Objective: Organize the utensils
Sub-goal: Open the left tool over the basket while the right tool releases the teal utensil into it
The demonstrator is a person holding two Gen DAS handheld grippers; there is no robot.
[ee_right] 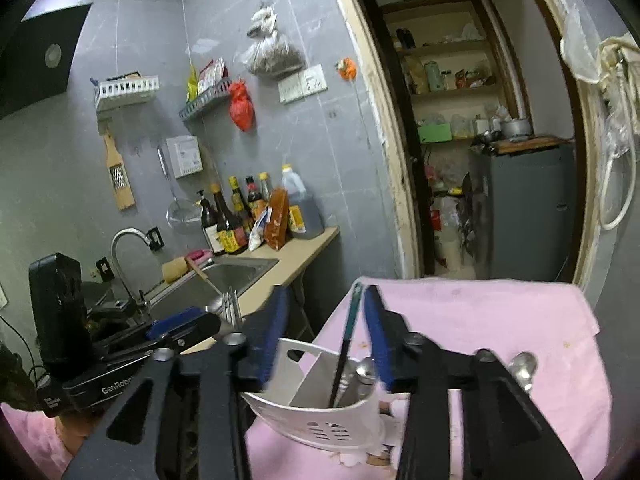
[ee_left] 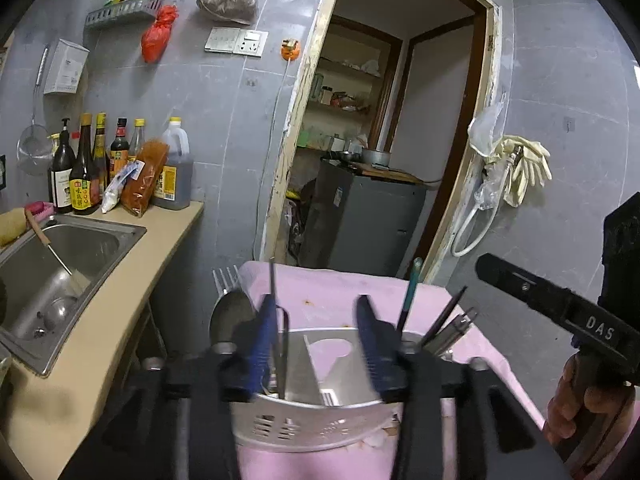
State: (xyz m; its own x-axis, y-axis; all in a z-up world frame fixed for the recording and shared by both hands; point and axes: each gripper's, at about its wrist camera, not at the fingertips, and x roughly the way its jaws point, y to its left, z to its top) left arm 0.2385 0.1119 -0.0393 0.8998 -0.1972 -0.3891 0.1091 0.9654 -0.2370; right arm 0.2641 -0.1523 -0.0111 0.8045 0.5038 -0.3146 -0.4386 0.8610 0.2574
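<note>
In the left wrist view, your left gripper (ee_left: 316, 340) stood released, its blue pads apart over the white utensil caddy (ee_left: 312, 420) on the pink cloth (ee_left: 340, 292), a thin metal utensil (ee_left: 273, 284) upright by the left pad but ungripped; a spoon (ee_left: 228, 316) and fork (ee_left: 224, 276) rose at the caddy's left edge. In the right wrist view, your right gripper (ee_right: 326, 336) was likewise released, a dark chopstick (ee_right: 346, 344) standing loose between its pads in the caddy's right compartment.

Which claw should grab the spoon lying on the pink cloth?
Right, probably. The spoon lies loose on the pink cloth just outside the open right claw; the left claw sits beyond the white holder, farther away.
</note>
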